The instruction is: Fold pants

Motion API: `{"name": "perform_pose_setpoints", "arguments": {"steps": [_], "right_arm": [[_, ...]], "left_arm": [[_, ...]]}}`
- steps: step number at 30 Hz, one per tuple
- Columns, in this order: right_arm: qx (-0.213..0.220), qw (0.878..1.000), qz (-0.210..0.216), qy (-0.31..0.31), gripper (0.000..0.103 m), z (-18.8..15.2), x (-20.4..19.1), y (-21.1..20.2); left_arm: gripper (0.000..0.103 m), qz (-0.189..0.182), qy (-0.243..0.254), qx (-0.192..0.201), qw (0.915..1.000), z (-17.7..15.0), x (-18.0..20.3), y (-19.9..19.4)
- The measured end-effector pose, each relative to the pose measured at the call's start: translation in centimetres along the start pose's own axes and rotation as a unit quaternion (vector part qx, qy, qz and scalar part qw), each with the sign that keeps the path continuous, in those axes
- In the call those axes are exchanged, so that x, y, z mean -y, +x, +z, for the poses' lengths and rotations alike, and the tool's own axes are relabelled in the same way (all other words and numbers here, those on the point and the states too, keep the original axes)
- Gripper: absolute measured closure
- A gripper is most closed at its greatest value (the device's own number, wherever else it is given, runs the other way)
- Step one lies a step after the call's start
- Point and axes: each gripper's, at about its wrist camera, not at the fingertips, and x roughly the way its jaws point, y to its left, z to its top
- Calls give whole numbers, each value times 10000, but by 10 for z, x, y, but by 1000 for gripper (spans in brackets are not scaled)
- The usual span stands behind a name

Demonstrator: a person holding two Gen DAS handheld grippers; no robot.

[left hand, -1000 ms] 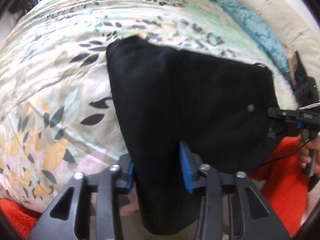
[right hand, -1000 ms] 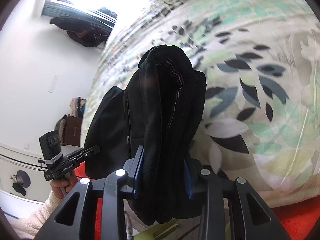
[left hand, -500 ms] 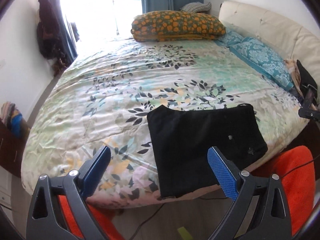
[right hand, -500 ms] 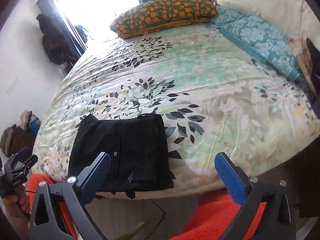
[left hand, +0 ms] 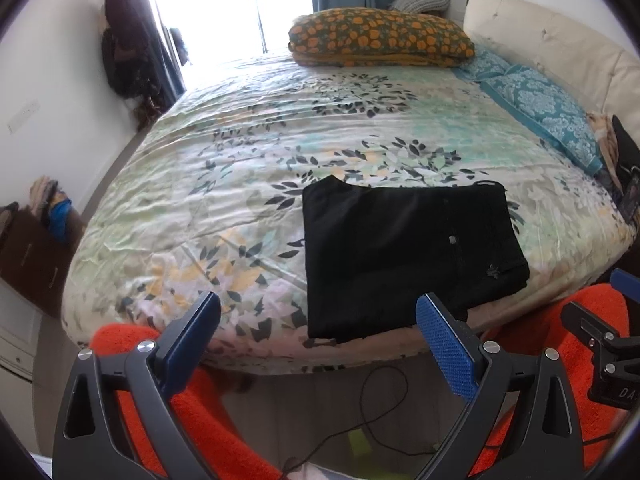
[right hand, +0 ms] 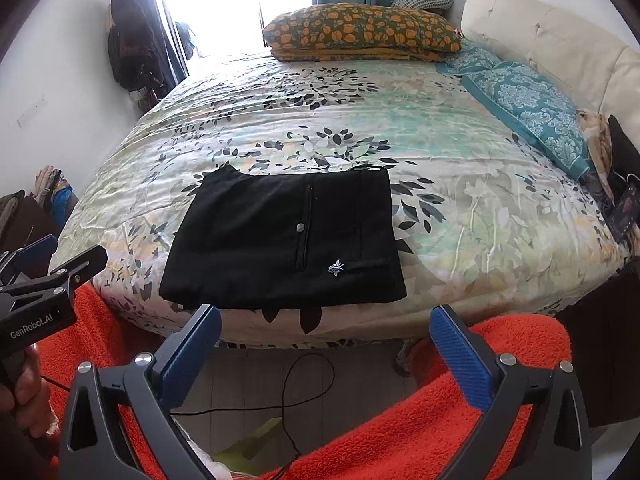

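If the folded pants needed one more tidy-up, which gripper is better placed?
Left, marginally. The left gripper has the black pants' near edge right beyond its fingertips; the right gripper sits similarly close. Both are open, empty and clear of the bed.

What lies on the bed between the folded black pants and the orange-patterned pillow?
Only bare leaf-print bedcover lies between the folded black pants and the orange-patterned pillow; both wrist views show it.

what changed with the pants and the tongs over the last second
Both tongs let go: a second ago the left tongs and right tongs each pinched the black pants; their jaws have just been opening and now stand wide with nothing between them. Both pulled up and back from the bed. The pants stay folded near the bed's front edge; pillows unchanged.
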Motion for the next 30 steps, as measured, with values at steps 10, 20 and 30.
{"name": "perform_pose_setpoints", "arguments": {"steps": [10,20,30], "right_arm": [[150,9995,-148,-230,0,3,-13,-4],[149,9990,-218,-349,0,1,-18,-2],[133,9989,-232,-378,0,1,-19,-1]], "left_arm": [[4,-41,-60,-165,9998,-4,-4,7],[4,-112,61,-105,9999,-5,3,6],[4,-133,91,-176,9997,-7,6,10]]}}
